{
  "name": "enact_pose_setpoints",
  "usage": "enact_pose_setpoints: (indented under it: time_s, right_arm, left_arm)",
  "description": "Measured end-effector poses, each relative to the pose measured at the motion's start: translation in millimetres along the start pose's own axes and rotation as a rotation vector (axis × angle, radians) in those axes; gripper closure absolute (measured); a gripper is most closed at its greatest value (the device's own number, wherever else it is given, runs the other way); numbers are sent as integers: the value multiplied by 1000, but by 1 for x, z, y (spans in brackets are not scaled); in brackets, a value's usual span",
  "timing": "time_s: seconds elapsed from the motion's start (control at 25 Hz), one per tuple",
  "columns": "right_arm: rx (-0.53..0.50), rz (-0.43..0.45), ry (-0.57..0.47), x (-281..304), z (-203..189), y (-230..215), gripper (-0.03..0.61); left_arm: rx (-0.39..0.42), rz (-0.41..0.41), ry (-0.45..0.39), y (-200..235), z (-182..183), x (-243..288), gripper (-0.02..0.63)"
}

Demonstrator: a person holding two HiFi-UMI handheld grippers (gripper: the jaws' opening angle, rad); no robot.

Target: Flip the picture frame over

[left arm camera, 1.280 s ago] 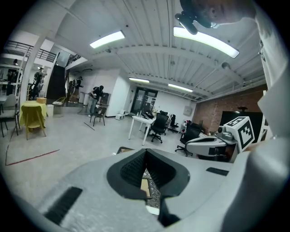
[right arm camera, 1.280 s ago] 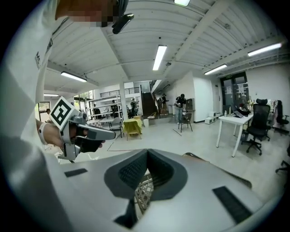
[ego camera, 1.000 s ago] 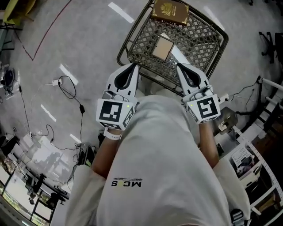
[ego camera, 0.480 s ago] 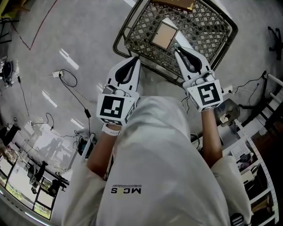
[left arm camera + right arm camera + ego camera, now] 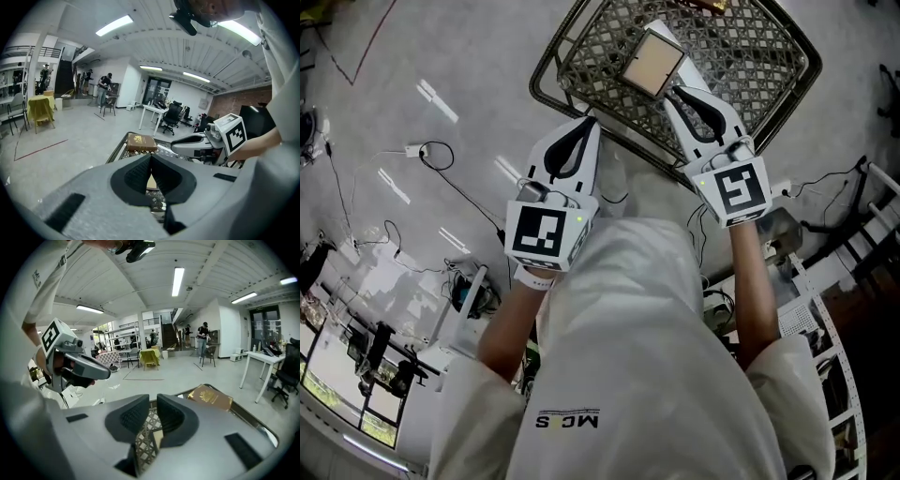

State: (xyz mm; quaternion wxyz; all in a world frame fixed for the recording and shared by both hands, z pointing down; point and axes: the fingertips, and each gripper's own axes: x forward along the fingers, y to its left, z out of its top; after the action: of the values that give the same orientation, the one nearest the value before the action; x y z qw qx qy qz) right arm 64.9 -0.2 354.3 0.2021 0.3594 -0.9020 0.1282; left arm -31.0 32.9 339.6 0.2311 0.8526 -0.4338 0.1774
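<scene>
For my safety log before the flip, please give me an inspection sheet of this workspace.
Surface: wire mesh basket standing on grey floor.
Job's things: picture frame lies flat in the basket, tan face up, not gripped.
Clutter: brown book at the basket's far end.
Grippers: left gripper jaws together, empty; right gripper jaws slightly apart, empty, near the frame's corner.
Cables: loose cable on the floor, left.
Surroundings: shelving at right; desks, chairs, people far off.

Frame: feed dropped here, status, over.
Left gripper shut, right gripper slightly open, both empty. Frame lying in basket by right gripper tip. Book at far rim, not blocking.
</scene>
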Motion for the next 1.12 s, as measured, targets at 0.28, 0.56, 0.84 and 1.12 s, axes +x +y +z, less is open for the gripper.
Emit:
enact_pose_setpoints:
  time_s: [0.28, 0.56, 0.84, 1.12]
  right_arm:
    - [-37, 58, 69, 41, -28, 4, 495]
    - [-84, 115, 126, 69, -71, 9, 495]
    - [-99, 153, 158, 90, -101, 11, 495]
    - [-101, 170, 198, 104, -128, 15, 494]
  left_arm:
    - [-38, 21, 24, 26, -18, 19, 589]
    - [-58, 49, 37, 33, -41, 32, 589]
    - [-67, 63, 48, 39, -63, 45, 590]
    - [-78, 91, 64, 49, -81, 50, 589]
